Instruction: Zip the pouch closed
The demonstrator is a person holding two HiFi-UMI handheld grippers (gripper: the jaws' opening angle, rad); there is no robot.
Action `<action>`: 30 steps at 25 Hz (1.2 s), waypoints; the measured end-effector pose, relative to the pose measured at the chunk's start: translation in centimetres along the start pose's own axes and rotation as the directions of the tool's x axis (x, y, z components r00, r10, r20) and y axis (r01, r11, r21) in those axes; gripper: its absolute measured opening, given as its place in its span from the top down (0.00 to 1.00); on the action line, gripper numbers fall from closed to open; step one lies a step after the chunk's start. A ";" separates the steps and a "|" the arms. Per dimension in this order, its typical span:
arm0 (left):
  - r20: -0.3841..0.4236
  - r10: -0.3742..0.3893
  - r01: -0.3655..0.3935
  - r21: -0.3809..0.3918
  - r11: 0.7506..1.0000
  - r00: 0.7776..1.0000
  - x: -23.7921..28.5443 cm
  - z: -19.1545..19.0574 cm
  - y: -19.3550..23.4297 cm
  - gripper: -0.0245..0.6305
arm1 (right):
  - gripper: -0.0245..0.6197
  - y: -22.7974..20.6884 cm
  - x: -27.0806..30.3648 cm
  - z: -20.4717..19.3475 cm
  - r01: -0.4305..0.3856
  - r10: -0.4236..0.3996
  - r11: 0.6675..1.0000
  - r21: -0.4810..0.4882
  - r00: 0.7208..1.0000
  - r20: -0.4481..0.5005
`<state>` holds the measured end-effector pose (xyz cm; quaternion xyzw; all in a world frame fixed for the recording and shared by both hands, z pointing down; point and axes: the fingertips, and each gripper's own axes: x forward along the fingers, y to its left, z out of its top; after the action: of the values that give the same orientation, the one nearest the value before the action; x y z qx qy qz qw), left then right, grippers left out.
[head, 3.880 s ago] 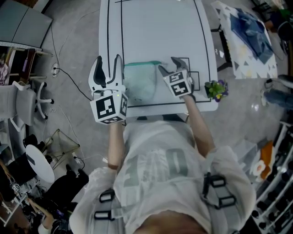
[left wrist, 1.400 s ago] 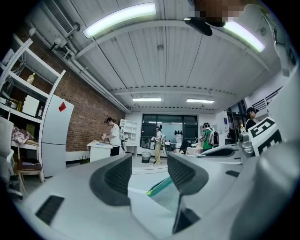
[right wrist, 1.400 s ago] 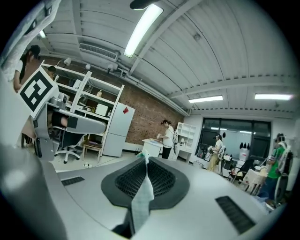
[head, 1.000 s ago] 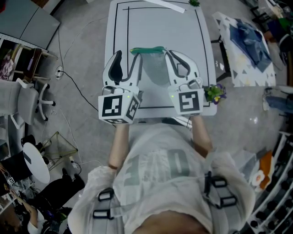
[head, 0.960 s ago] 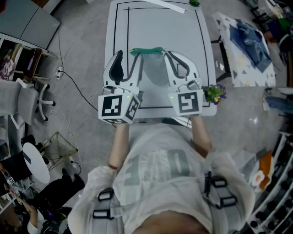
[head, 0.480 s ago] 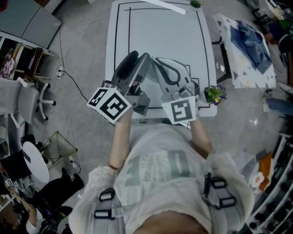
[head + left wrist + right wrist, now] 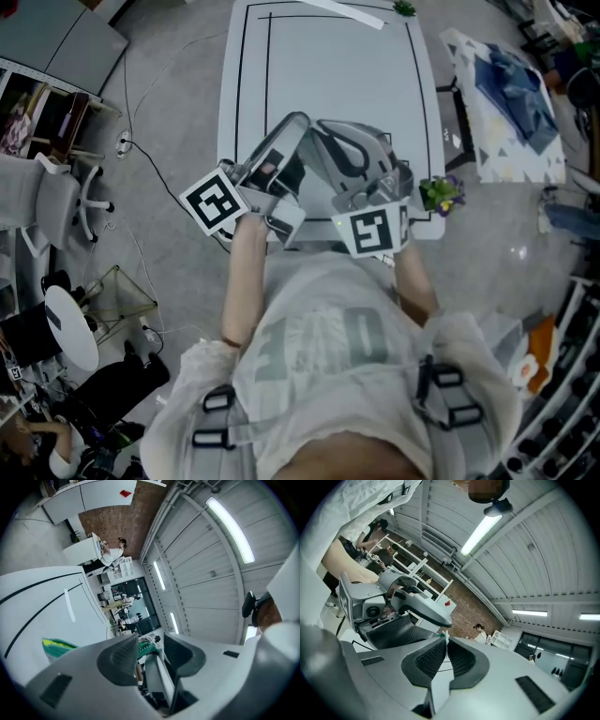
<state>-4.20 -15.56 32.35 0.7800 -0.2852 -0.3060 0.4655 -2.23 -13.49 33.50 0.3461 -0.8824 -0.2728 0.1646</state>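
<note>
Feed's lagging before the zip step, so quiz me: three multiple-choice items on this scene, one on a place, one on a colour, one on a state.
1. The flowers sit: A at the table's near right corner; B at its far left corner; C on the floor.
2. The pouch's trim is: A red; B green; C black.
3. The right tool's jaws are: A wide apart; B closed on a thin edge; C round a cup.
Answers: 1 A, the head view shows them at that corner. 2 B, green trim shows in the left gripper view. 3 B, its pads nearly meet on a sliver, apparently the pouch's edge.
</note>
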 end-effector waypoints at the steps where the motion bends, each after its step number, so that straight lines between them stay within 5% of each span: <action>1: -0.001 0.003 -0.003 -0.009 1.000 1.000 -0.1 0.0 0.1 0.72 | 0.93 0.0 0.0 0.2 -0.002 0.002 1.000 -0.005 1.000 0.002; 9: -0.016 0.035 -0.034 0.003 0.999 0.999 -0.7 0.2 0.8 0.81 | 0.93 0.6 0.3 0.0 -0.024 0.023 0.999 -0.046 0.999 -0.023; 16: -0.078 0.108 -0.099 0.109 0.989 0.991 -1.1 -0.3 2.5 0.87 | 0.93 1.0 0.0 -1.7 -0.011 0.005 0.995 -0.103 0.999 -0.052; 26: -0.156 0.039 -0.043 -0.018 0.999 0.987 -1.1 -1.2 1.9 0.93 | 0.93 1.6 -0.6 -2.3 -0.035 0.015 0.976 -0.214 0.996 -0.093; 30: -0.136 -0.036 0.018 -0.134 0.991 0.990 -0.8 -1.3 1.4 0.93 | 0.93 1.3 -0.9 -2.3 -0.022 0.000 0.967 -0.253 0.996 -0.087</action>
<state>-3.99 -14.82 34.26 0.7705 -0.2207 -0.2759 0.5306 -1.15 -12.88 36.05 0.3286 -0.8343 -0.3674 0.2469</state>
